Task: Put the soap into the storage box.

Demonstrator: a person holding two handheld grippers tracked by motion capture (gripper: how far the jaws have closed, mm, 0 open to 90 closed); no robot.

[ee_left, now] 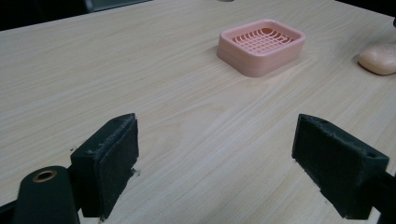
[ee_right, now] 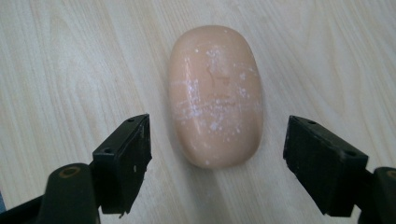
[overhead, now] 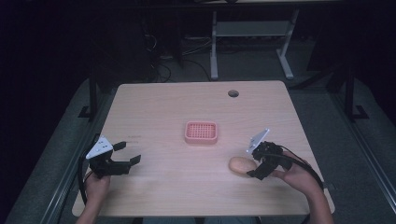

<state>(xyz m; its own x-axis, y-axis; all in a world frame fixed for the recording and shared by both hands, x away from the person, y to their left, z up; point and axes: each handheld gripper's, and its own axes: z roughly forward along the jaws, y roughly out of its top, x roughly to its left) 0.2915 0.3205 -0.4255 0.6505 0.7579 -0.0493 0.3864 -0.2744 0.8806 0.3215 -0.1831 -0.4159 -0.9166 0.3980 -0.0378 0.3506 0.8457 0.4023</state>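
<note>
Left tool (overhead: 127, 152) hovers at the counter's (overhead: 163, 186) near left edge, jaws spread wide and gripping nothing. Mid-counter sits a pink soap dish (overhead: 201, 132). Farther right, the right tool (overhead: 254, 168) stands wide open over the peach soap bar (ee_right: 215, 94), one jaw either side, not touching it.

A peach-coloured oval soap bar (ee_right: 215, 95), smooth and flecked with white scuffs, was laid flat on the pale wooden table (overhead: 163, 186), near its right front part and well apart from the pink slotted soap dish (overhead: 201, 132).
</note>
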